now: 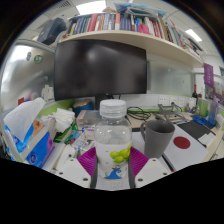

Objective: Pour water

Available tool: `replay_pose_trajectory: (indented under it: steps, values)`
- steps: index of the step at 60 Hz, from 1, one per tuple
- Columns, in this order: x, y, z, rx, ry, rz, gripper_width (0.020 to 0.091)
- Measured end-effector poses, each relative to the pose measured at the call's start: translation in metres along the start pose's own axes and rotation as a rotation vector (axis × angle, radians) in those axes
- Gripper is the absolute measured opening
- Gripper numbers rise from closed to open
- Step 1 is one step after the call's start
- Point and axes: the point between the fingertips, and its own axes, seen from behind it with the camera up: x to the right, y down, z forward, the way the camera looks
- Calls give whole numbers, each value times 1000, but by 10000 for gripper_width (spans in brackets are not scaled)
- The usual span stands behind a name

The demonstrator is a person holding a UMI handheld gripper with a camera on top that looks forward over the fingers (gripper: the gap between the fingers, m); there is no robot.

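Gripper [113, 163] low at near edge of desk; 2 fingers with purple pads [88, 160] closed in against a clear plastic water bottle [113, 140], 1 pad on each flank, no gap showing either side; bottle pinched, upright, white cap on, green mark on label between the pads. Just right of bottle and a little farther: grey mug [157, 135], handle facing left toward bottle, standing apart from it. Right of mug: white pad with red disc [181, 143] flat on desk. Left, near: tissue box [30, 135], blue, white tissue sticking up. Far behind bottle: large dark monitor [100, 67]; above it a shelf of books [125, 25]. Desk [70, 150] white, cluttered.
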Motion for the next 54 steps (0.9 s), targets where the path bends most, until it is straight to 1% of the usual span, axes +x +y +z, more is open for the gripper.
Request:
replay_pose_trajectory:
  steps: [6,8,9,12,15,16,17,18,22,26,27,32,35,36,42,43,44,45,51,54]
  values:
    - [17,-11,-3,-3,-11,39,400]
    - [26,-21,3,-3,-8,52,399]
    - [5,-5,0,-3,-10,62,399]
    - [10,-16,-2,-5,-36,88,400]
    - [10,-37,-7,12,-67,136,401]
    - [12,-44,0,6,-82,152,400]
    - [-1,-35,-5,7,-98,182,400]
    - [-1,-41,-6,6,-113,211,400]
    - [1,-63,1,-9,-162,357,400]
    - [11,-83,6,-38,-174,501,401]
    - [2,-67,6,-39,-181,540,401]
    - [15,-88,17,-60,-218,732,398]
    - [24,-103,22,-57,-240,847,400]
    - [11,-101,16,-59,-249,891,399]
    - [26,-115,25,-87,-286,1120,397]
    - [29,-127,32,-95,-295,1154,397]
    - [31,-128,34,-105,-296,1185,397]
    - [22,-117,27,-108,-301,1213,398]
    - [24,-111,34,-168,-316,1373,399]
    - [25,-114,35,-172,-327,1448,398]
